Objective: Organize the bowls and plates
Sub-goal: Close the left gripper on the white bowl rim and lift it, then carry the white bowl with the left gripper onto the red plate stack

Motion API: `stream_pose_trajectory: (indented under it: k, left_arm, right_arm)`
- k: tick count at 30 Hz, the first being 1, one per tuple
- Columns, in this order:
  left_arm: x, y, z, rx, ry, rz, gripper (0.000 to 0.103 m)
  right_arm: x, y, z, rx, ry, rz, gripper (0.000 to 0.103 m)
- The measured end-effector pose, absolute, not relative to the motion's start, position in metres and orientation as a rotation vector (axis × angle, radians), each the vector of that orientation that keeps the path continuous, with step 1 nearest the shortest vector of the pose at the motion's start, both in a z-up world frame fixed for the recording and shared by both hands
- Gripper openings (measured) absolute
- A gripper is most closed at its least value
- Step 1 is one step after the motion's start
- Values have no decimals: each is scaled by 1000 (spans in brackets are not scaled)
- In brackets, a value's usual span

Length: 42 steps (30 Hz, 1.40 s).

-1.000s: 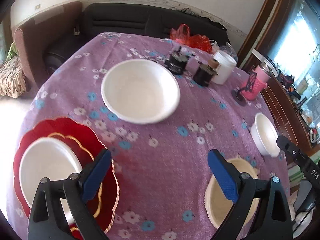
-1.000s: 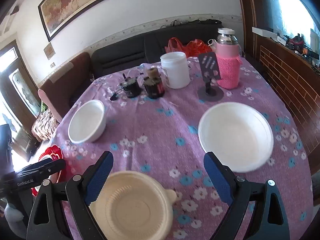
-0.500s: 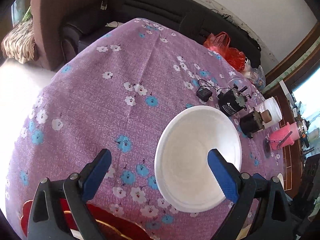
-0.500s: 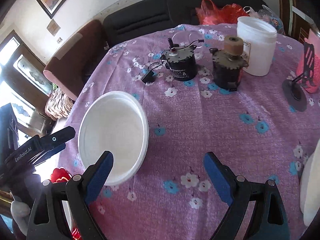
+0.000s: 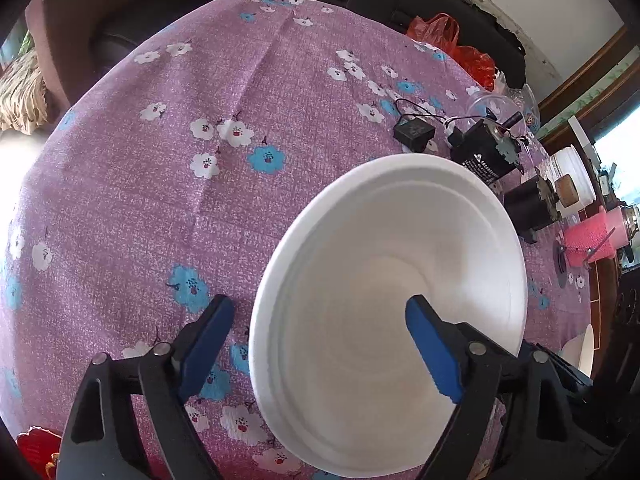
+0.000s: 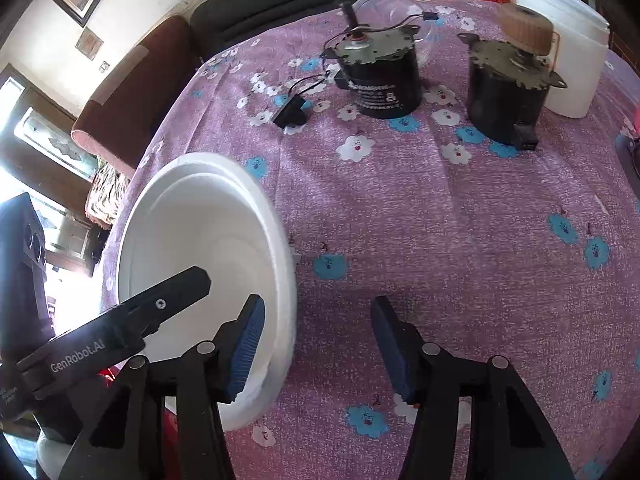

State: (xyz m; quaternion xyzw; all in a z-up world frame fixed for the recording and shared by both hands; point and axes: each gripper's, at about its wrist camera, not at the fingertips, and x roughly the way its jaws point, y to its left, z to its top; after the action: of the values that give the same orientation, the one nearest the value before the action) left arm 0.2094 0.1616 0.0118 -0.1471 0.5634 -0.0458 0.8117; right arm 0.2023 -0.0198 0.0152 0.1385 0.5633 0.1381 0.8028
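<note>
white bowl (image 5: 384, 320): large, foam-like, set upright on the purple flowered tablecloth (image 5: 168, 184), near the table's edge. its rim is straddled on opposite sides so that it can be lifted evenly. left gripper (image 5: 320, 344): one blue pad outside the rim, one inside; jaws closing, not yet pressed on the wall. right gripper (image 6: 316, 344): one pad inside the bowl, one over the cloth, rim between; jaws closing, no pinch seen yet. two black motors (image 6: 380, 76), white tub (image 6: 572, 64), pink flask (image 5: 596, 236): kept well apart, beyond the bowl.
</note>
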Motion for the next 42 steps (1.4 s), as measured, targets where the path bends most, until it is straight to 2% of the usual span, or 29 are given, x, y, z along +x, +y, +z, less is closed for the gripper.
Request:
stream_pose_trajectory:
  k: [5,6,8,9,10,15,25,32,42]
  left_arm:
    - [208,152,15,-257,1218,-124,53]
    - [208,150,15,-246,1219,-121,48]
    - [206,148,16,-237,1217,-124,38]
    - [205,146,17,-228,1218,-133,23]
    - [203,144,19,-204,1216,-123,21]
    - [183,140,37,-151,1156,-146,21]
    - [121,145,86,-150,1010,-147,21]
    - [67,178,109,-181,932,-117,21]
    - [6,247,105,-185,900,7,21]
  right_arm:
    - [203,-13,19,268,1200,296,59]
    - [204,-11,18,266,1199,296,56]
    - [206,-9,18,267,1201,301,47]
    - [206,-8,18,270,1201,303,36]
    - [205,-8,19,272,1200,305,30]
    - [196,-14,28,271,1149,292,19]
    - [152,-11,66,235,1049,319,18]
    - [107,16,95,184,988,386,18]
    - [62,96,94,92,991,515,19]
